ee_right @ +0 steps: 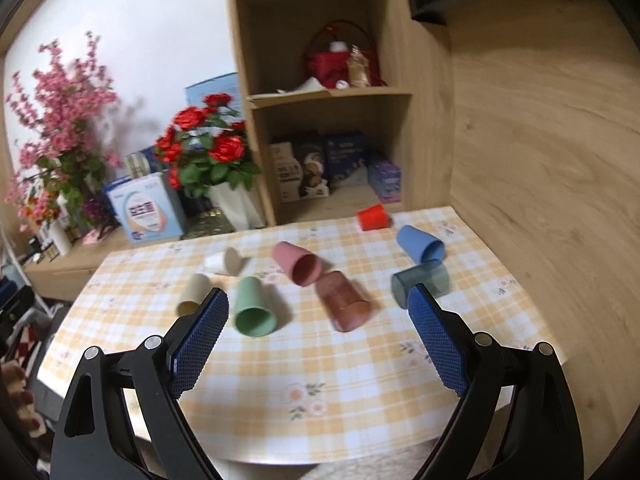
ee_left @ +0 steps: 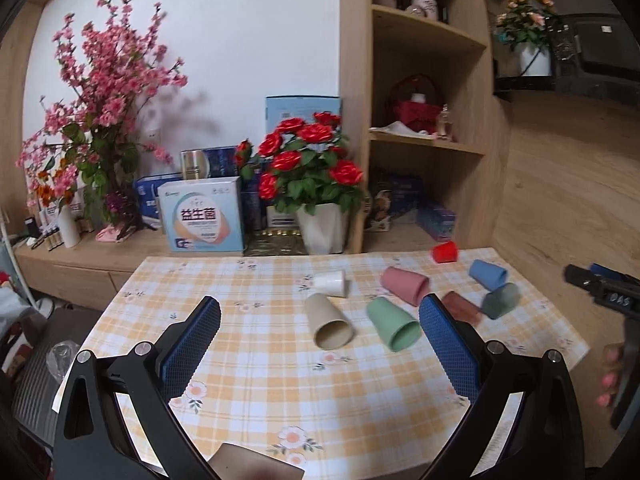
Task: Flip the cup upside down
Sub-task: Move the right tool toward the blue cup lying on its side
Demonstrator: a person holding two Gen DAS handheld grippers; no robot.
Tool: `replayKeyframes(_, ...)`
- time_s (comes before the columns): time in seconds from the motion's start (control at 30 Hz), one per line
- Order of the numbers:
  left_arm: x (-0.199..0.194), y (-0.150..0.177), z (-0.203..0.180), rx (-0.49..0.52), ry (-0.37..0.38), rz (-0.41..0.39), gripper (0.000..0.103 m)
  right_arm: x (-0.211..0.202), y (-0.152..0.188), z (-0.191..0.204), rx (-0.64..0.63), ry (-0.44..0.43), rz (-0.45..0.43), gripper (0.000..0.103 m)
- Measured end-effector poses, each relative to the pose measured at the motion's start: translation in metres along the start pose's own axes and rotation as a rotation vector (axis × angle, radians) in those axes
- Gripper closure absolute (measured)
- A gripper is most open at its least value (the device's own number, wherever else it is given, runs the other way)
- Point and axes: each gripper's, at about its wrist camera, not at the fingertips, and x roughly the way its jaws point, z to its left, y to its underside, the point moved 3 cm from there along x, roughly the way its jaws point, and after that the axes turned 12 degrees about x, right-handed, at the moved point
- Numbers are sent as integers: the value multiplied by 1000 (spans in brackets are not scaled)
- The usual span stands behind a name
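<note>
Several cups lie on their sides on the checked tablecloth (ee_left: 260,384): beige (ee_left: 329,322), light green (ee_left: 393,325), white (ee_left: 331,282), pink (ee_left: 405,285), brown (ee_left: 462,307), dark teal (ee_left: 501,300), blue (ee_left: 488,275) and red (ee_left: 445,251). In the right wrist view the green cup (ee_right: 253,308), brown cup (ee_right: 343,300), pink cup (ee_right: 298,263), teal cup (ee_right: 420,282), blue cup (ee_right: 420,243) and red cup (ee_right: 373,217) show. My left gripper (ee_left: 320,312) is open and empty above the table, short of the beige and green cups. My right gripper (ee_right: 318,300) is open and empty, nearest the brown cup.
A low wooden sideboard behind the table holds a pot of red roses (ee_left: 308,168), pink blossom branches (ee_left: 104,92) and boxes (ee_left: 202,218). A wooden shelf unit (ee_left: 428,120) stands at the back right. The right gripper's body (ee_left: 604,292) shows at the right edge of the left wrist view.
</note>
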Motion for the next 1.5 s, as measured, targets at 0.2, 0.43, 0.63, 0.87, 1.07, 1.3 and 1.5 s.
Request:
replayKeyframes(0.2,35,9,16,-16,-32,33,6,40,-7,-39,71,52,46,15)
replayKeyframes(0.43,80,26,17,-12,3,148,6,90,3,-58,110,77,156,15)
replayKeyframes(0.63,107,29,25,-53,-10,196,6,123,6,-64,72,165,219,15)
replayKeyframes(0.87,138,28,34,-49,-55,226,6,158,-33,-99,0,173,203,15)
replayKeyframes(1.07,170,35,45,-73,-97,287,6,240,-87,-135,-121,170,310,15)
replayKeyframes(1.3,194,43,58,-112,-133,333,6,370,-103,-160,-215,230,534,15)
replayKeyframes(1.5,204,55,64,-117,-151,372,6,441,-93,-166,-221,300,679,15)
